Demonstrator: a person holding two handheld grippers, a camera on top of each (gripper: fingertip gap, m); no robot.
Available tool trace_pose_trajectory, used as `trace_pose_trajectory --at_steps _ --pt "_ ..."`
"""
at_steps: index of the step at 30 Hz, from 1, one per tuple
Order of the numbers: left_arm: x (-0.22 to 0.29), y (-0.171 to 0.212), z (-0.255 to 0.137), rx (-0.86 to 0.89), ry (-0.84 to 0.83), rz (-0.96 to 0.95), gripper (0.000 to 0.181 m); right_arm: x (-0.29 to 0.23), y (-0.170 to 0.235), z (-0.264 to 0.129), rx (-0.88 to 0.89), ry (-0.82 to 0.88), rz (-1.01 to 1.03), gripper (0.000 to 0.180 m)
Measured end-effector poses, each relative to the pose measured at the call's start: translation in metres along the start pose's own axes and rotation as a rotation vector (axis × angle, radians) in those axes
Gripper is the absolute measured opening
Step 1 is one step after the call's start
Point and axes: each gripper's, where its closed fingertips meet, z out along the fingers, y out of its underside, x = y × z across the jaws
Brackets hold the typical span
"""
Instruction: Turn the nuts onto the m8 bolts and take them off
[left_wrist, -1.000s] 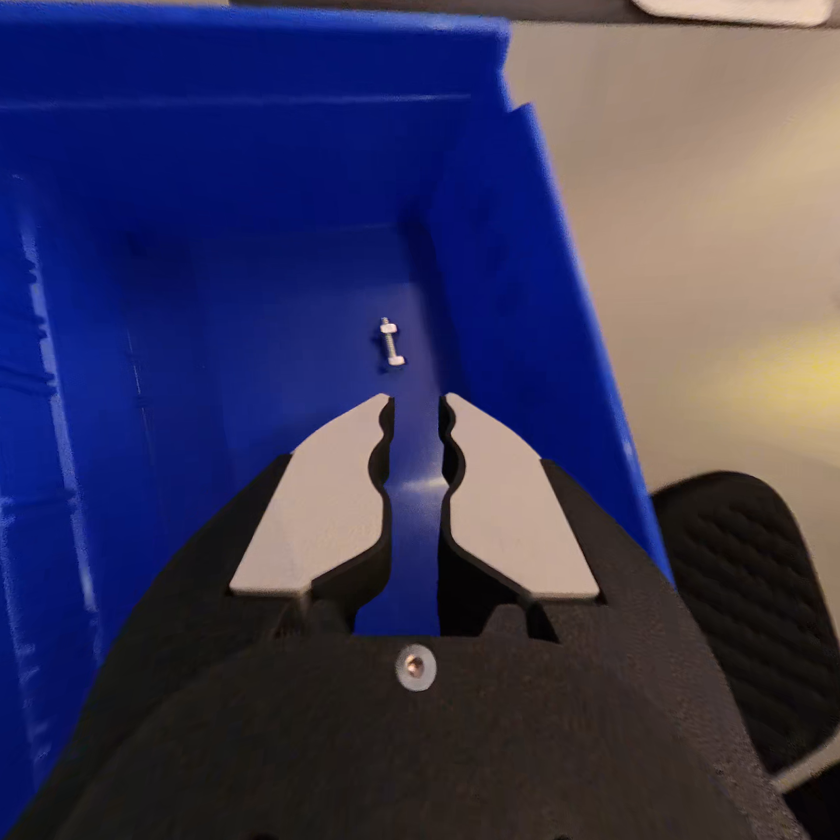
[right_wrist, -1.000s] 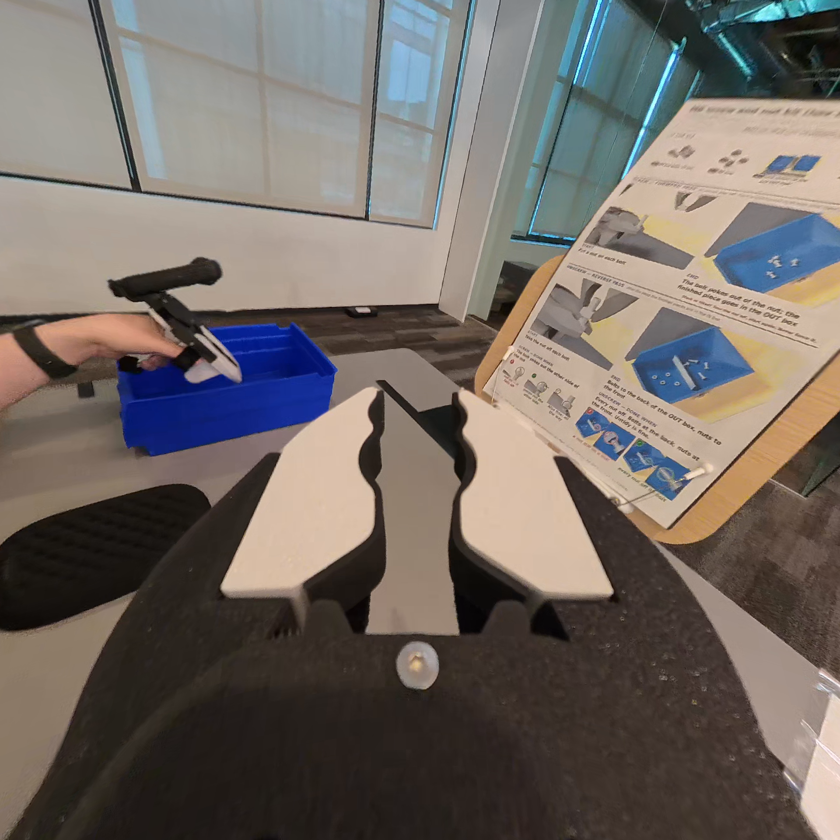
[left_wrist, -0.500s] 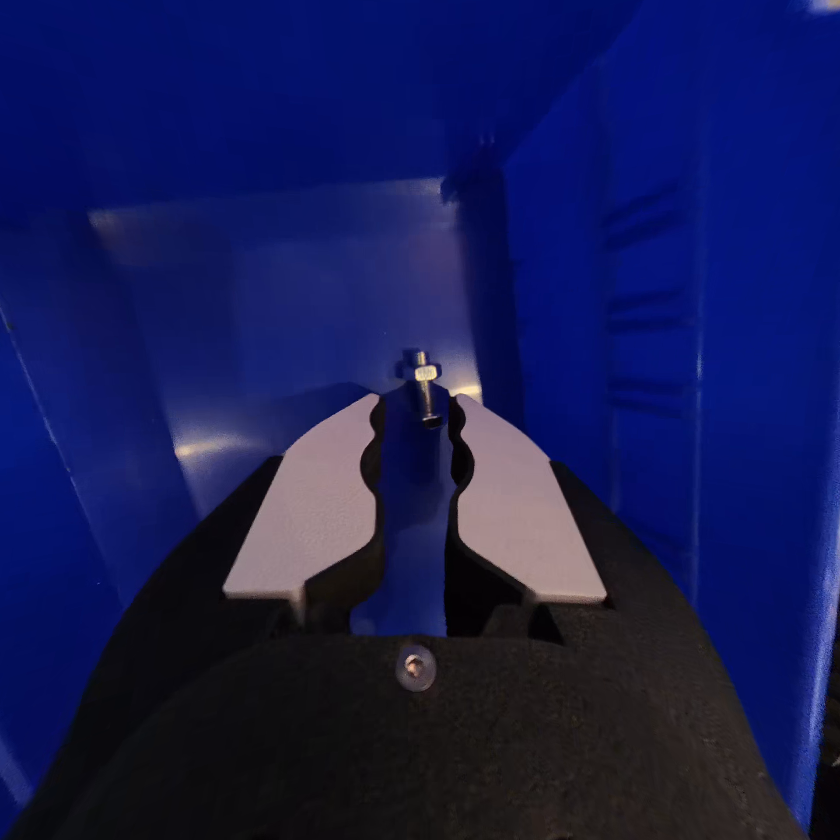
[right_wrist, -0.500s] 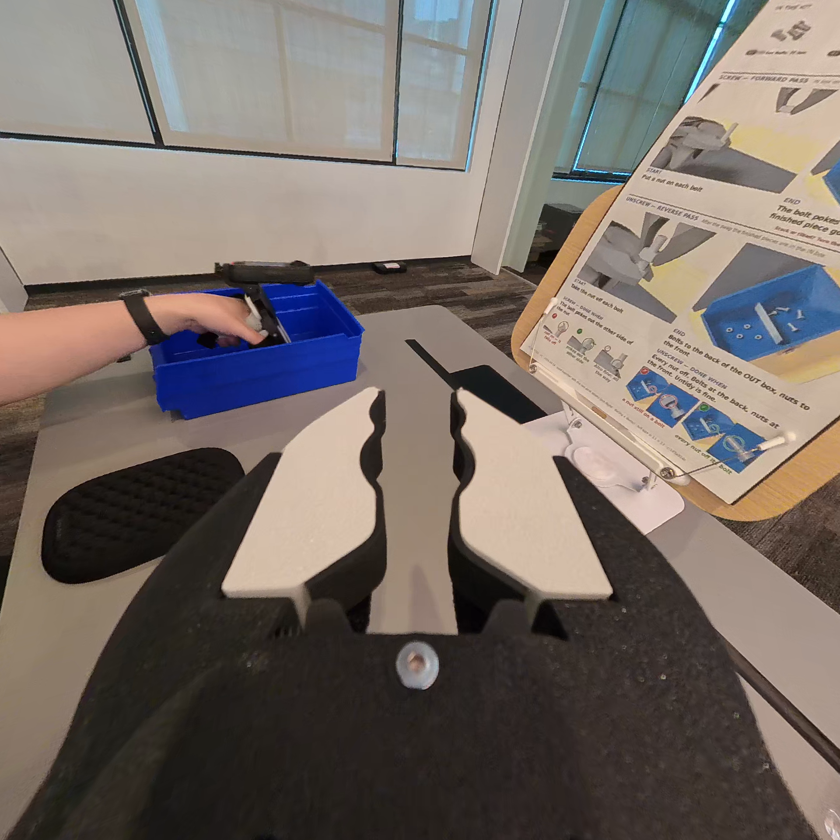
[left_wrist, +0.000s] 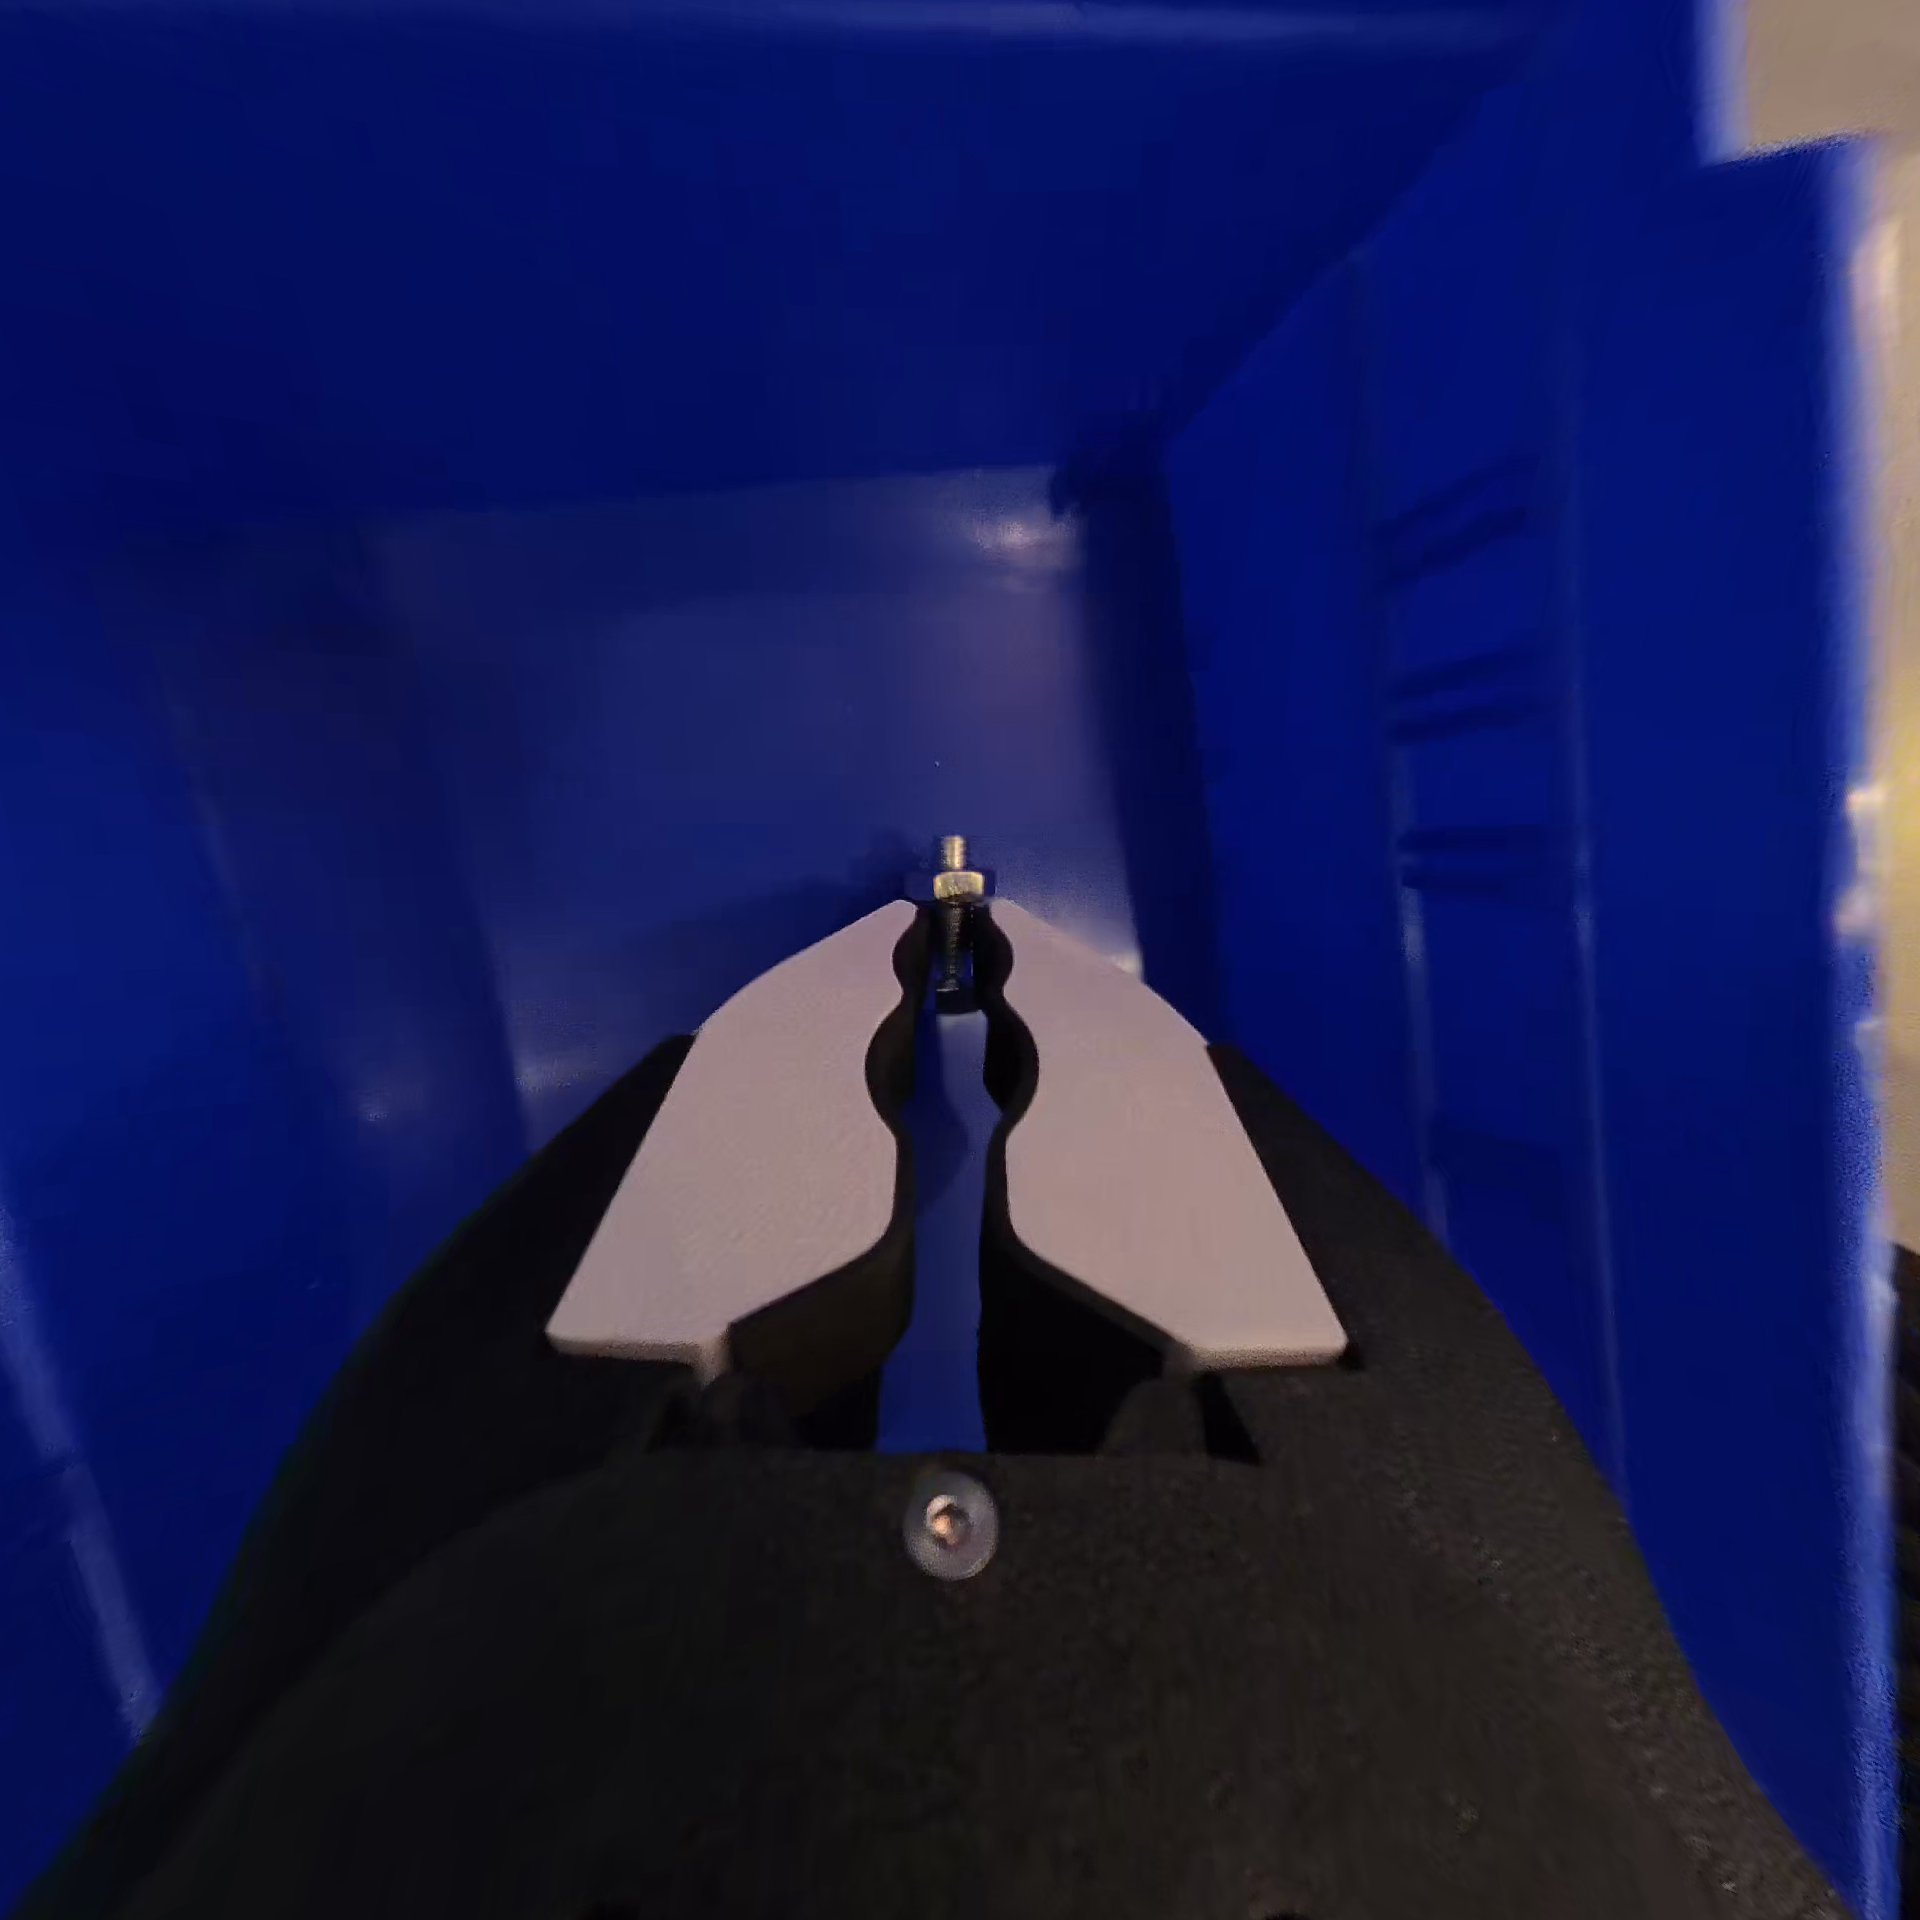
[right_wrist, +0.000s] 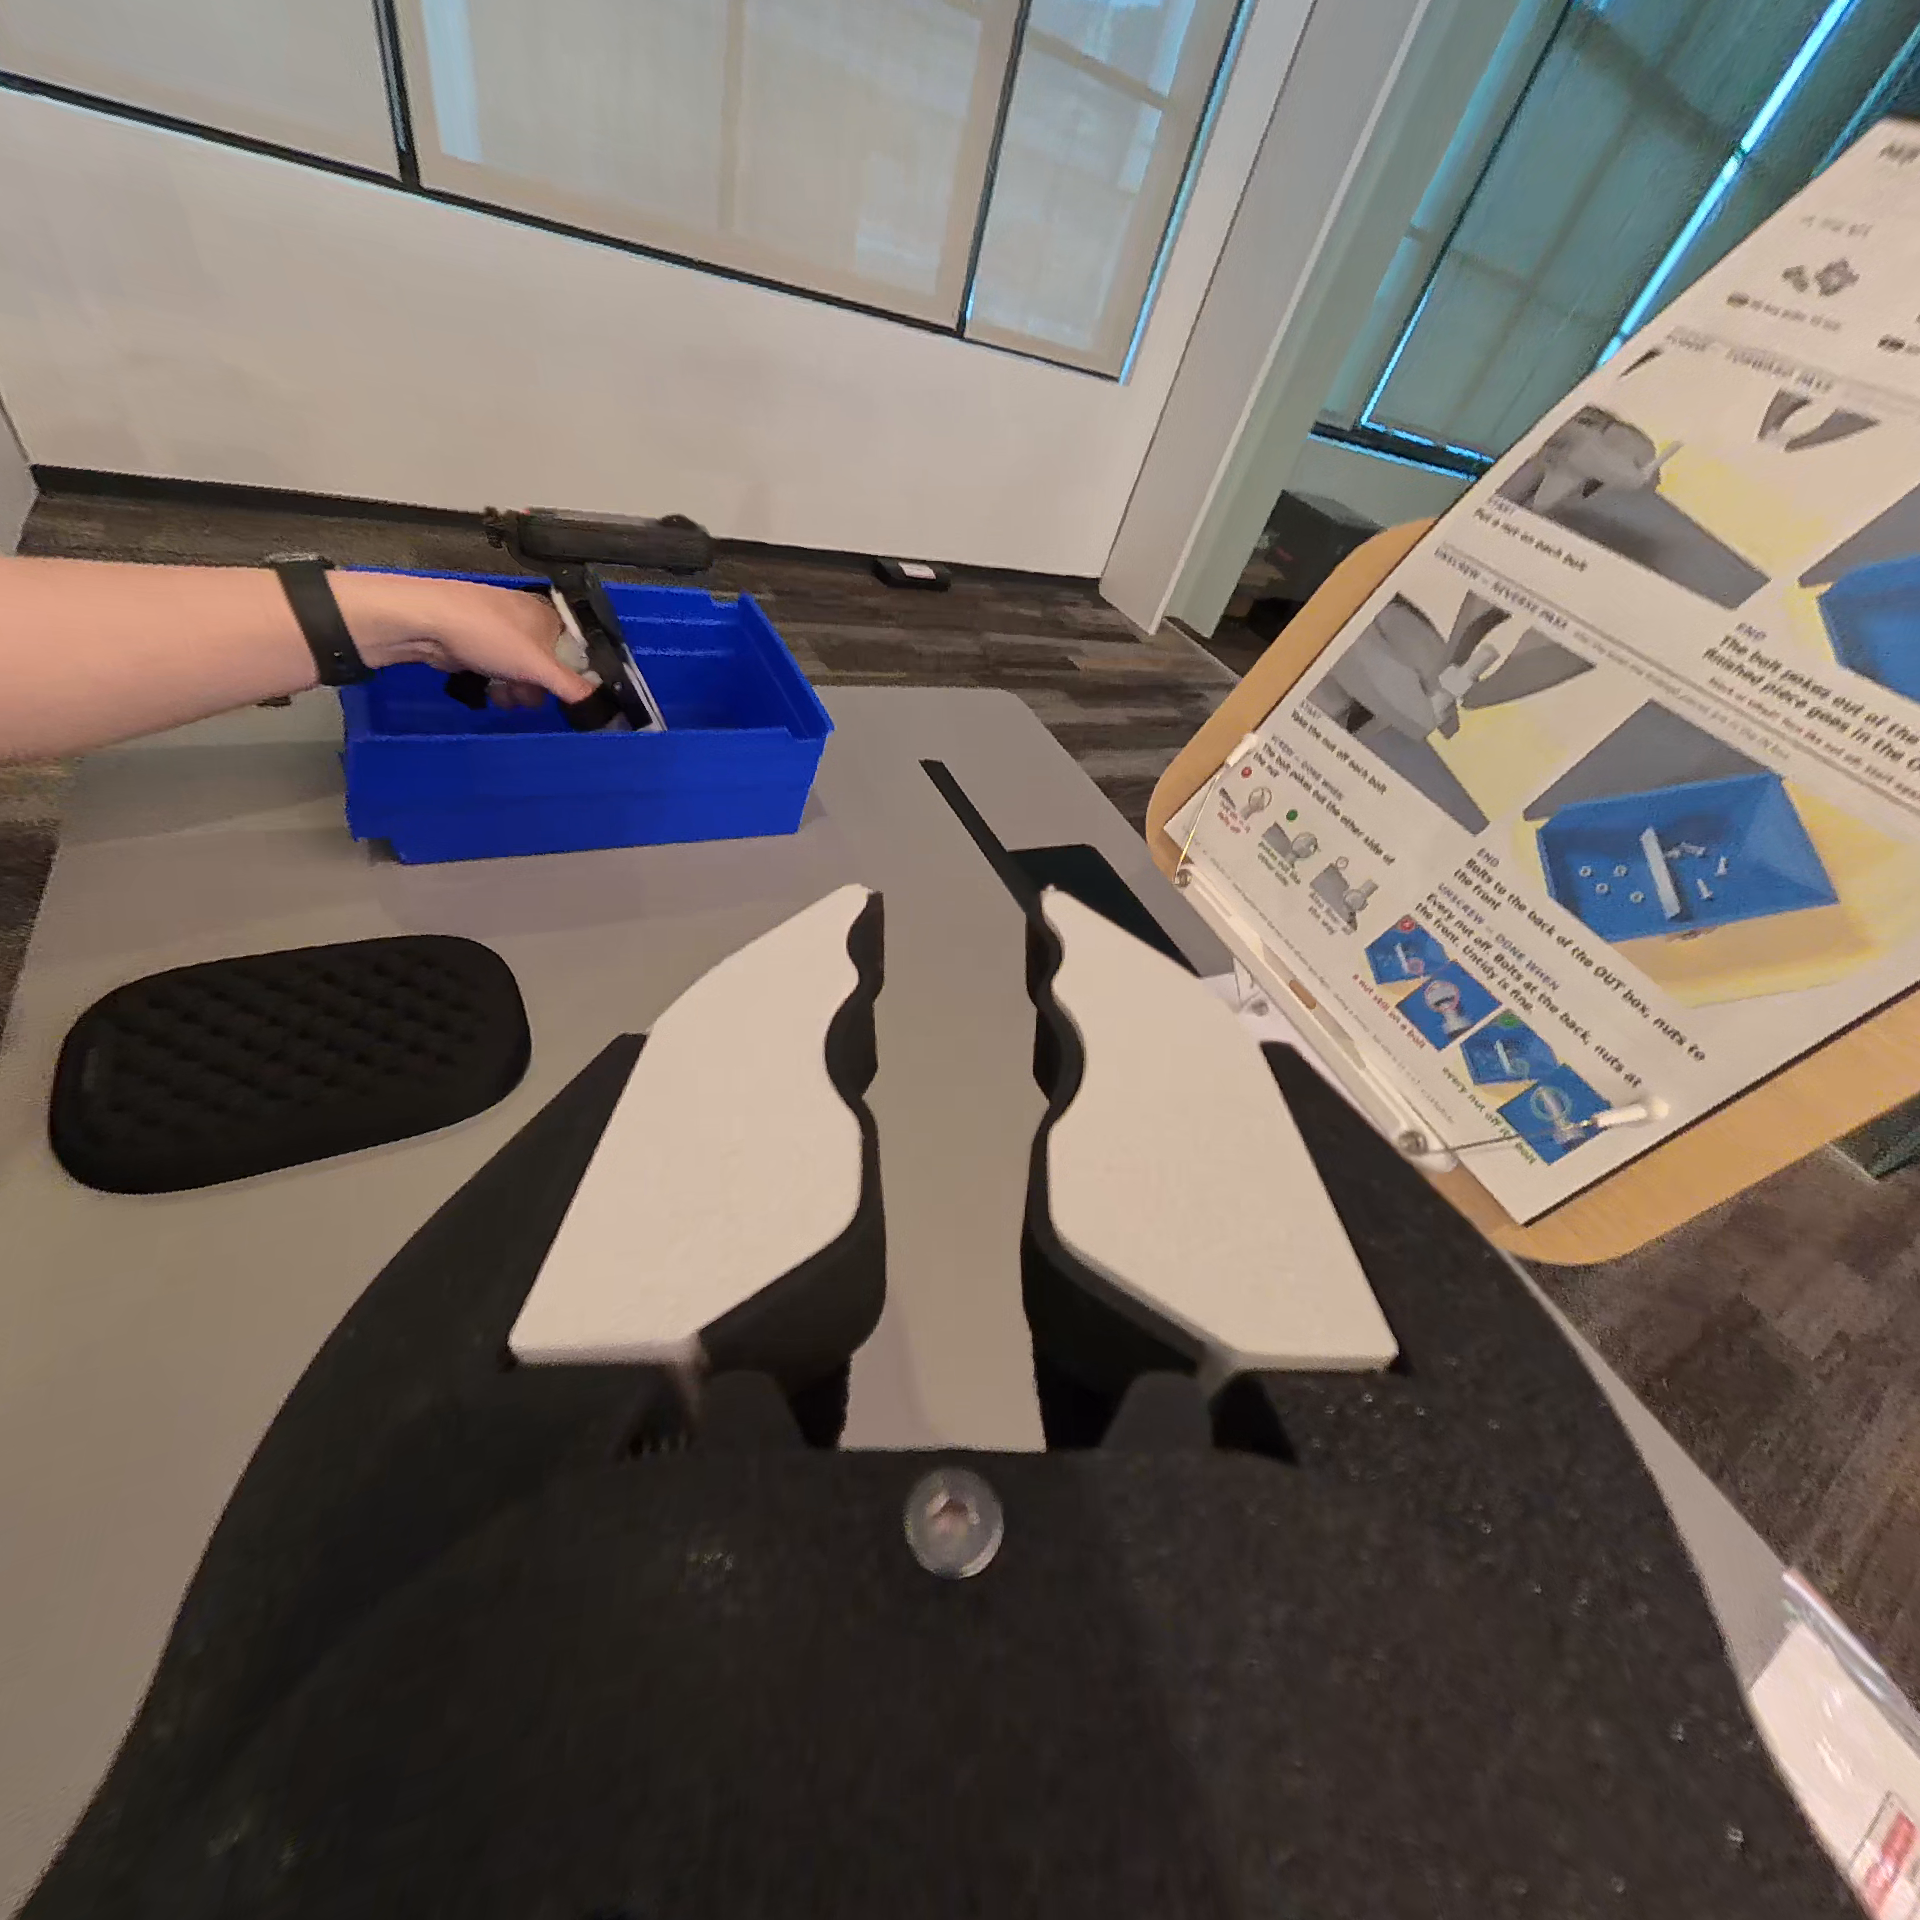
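In the left wrist view my left gripper (left_wrist: 953, 909) is deep inside the blue bin (left_wrist: 623, 312). Its fingertips are closed on the shank of a small silver bolt (left_wrist: 951, 951). The nut (left_wrist: 964, 884) sits on the bolt just past the fingertips, with the thread end poking out beyond it. The right wrist view shows the same bin (right_wrist: 582, 790) at the table's far left, with a hand (right_wrist: 457, 644) holding the left gripper (right_wrist: 613, 675) in it. My right gripper (right_wrist: 954, 909) is open and empty, held above the grey table (right_wrist: 260, 1403).
A black padded rest (right_wrist: 291, 1060) lies on the table in front of the bin. An instruction board (right_wrist: 1610, 779) on a wooden stand leans at the right. A dark slot (right_wrist: 987, 831) runs across the table beyond my right gripper. The tips of one gripper are about 55 cm away from the tips of the other.
My left gripper dropped into the bin, moved up to the bolt and closed on its shank. My right gripper tilted down toward the table and stayed open.
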Motion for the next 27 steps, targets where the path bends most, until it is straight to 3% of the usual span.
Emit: trace_pose_trajectory --at_steps 3,6,8,12,19,27 --pt "0.009 -0.021 -0.039 0.205 0.03 0.048 0.008 0.003 -0.009 -0.006 0.038 -0.029 -0.008 0.025" --pt "0.048 -0.052 -0.101 0.471 0.062 0.186 0.007 0.003 -0.007 -0.007 0.062 -0.063 -0.014 0.024" --pt "0.101 -0.068 -0.145 0.631 0.159 0.283 0.008 0.0 -0.002 -0.005 0.091 -0.088 -0.016 0.024" --pt "0.244 -0.072 -0.204 0.79 0.536 0.483 0.007 -0.014 -0.004 0.009 0.18 -0.174 -0.005 0.021" --pt "0.429 -0.057 -0.218 0.829 0.915 0.754 0.007 -0.058 -0.041 0.008 0.403 -0.357 0.042 0.021" --pt "0.5 -0.065 -0.214 0.857 1.174 0.789 0.007 -0.035 -0.051 -0.02 0.491 -0.351 0.138 0.019"
